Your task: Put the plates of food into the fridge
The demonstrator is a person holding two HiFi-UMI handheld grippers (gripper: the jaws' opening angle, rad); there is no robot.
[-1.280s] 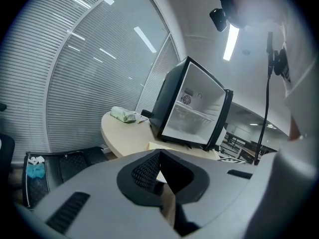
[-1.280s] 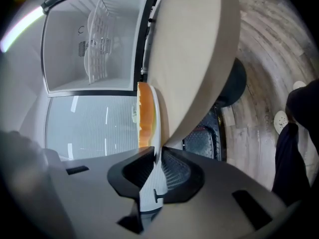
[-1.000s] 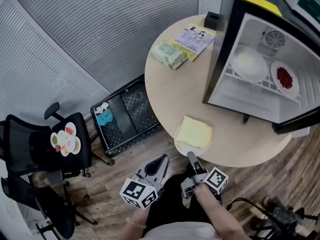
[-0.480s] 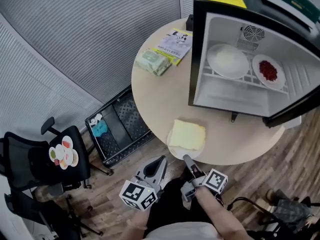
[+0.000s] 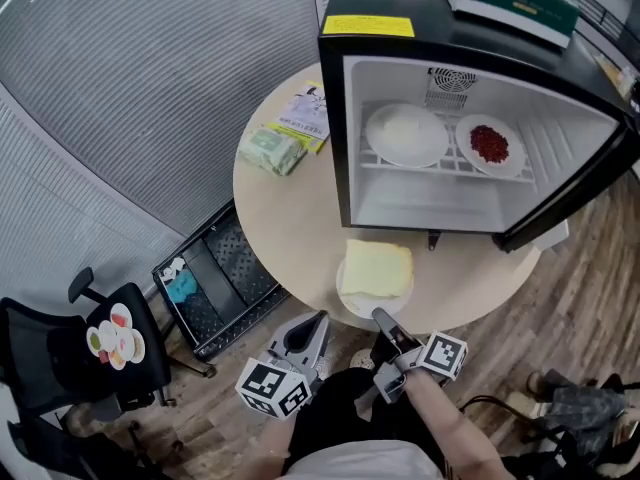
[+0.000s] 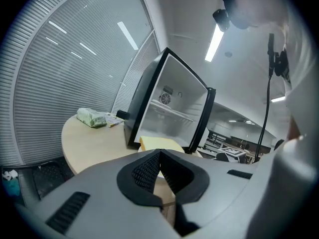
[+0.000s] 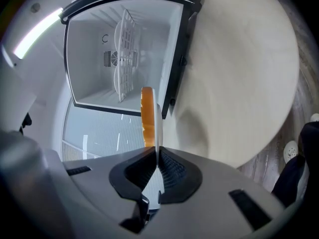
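Plate of yellow food at the table edge, before the open fridge

The black mini fridge stands open on the round table, with a plate of white food and a plate of red food side by side on its wire shelf. The third plate is at the near table edge, just before the opening. Its yellow slab lies with the long side parallel to the fridge front. The right gripper has its jaws clamped on the near rim of this plate. The left gripper is beside it, with jaws pressed together and nothing between them. The print on the yellow label and the booklet is too small to read.
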